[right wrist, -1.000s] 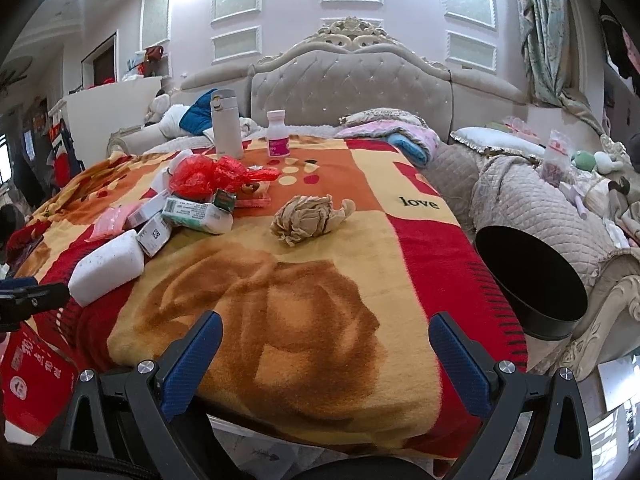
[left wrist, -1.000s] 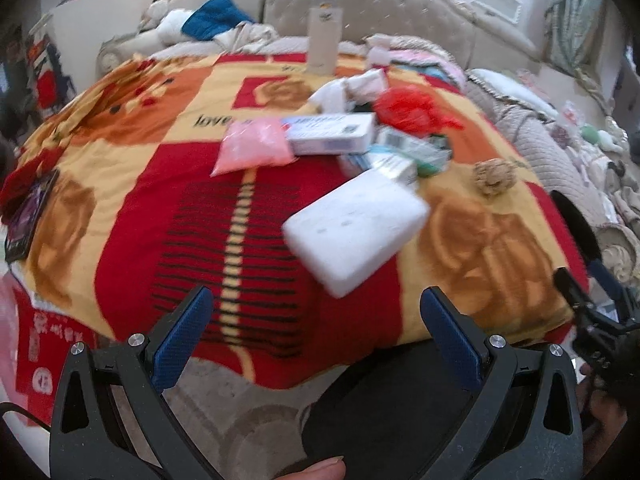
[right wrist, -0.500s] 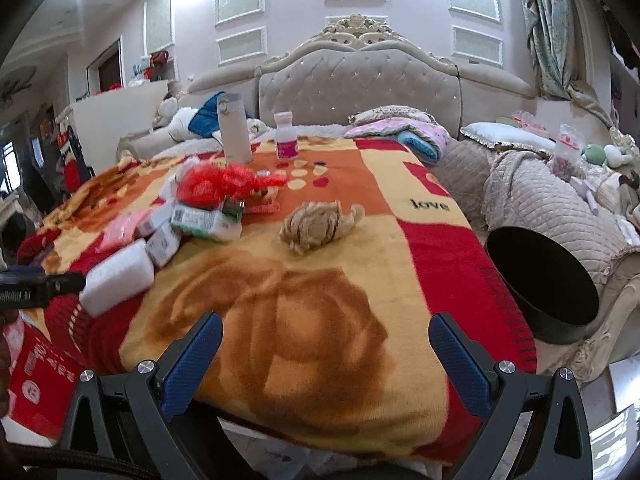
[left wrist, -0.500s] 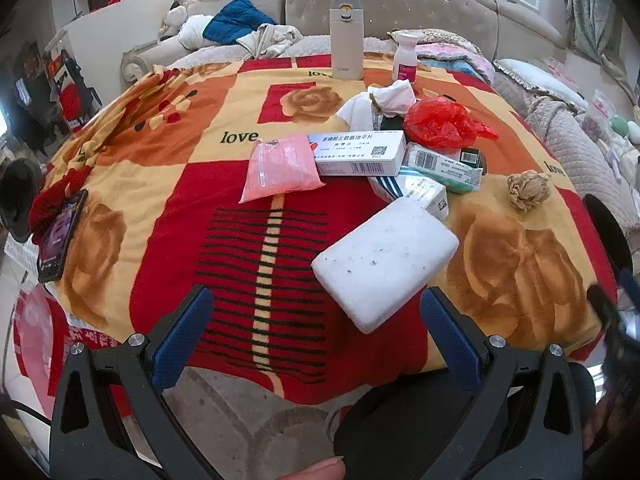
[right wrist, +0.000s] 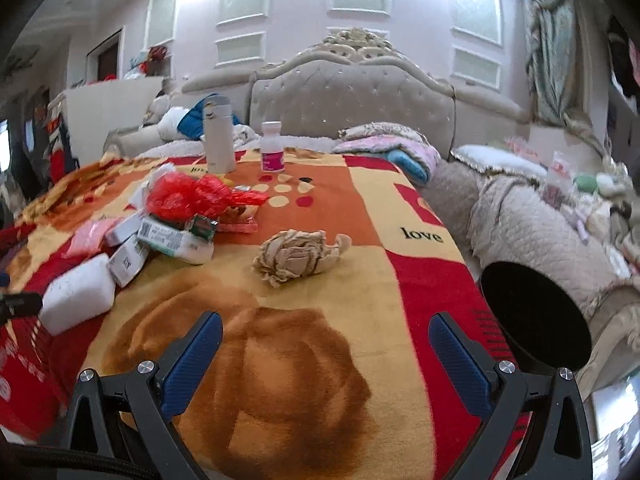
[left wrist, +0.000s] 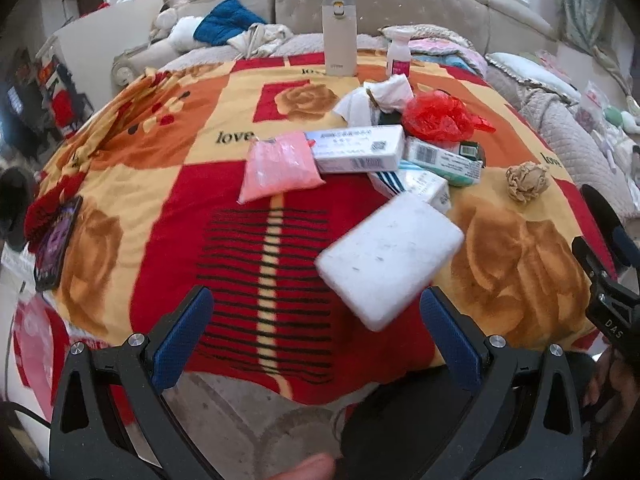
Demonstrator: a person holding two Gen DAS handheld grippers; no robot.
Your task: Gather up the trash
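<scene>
Trash lies on a table under a red and yellow blanket (left wrist: pixel 160 184). A white foam block (left wrist: pixel 390 260) lies nearest, just beyond my open, empty left gripper (left wrist: pixel 316 312). Behind it are small cartons (left wrist: pixel 358 148), a pink packet (left wrist: pixel 278 166), a red plastic bag (left wrist: pixel 440 118), white tissue (left wrist: pixel 380 96) and a crumpled brown paper ball (left wrist: pixel 526 180). My right gripper (right wrist: pixel 324 340) is open and empty, above the blanket's front edge, short of the paper ball (right wrist: pixel 296 256). The foam block (right wrist: pixel 78 292) lies at its left.
A black bin (right wrist: pixel 534 316) stands at the table's right edge. A beige flask (left wrist: pixel 339 36) and a small pink-labelled bottle (left wrist: pixel 398 54) stand at the far side. A dark phone (left wrist: pixel 56 240) lies at the left edge. A tufted sofa (right wrist: pixel 352 100) is behind.
Both grippers have moved nearer to the table and a little higher. The foam block and the paper ball look larger. Both stay open; nothing was picked up.
</scene>
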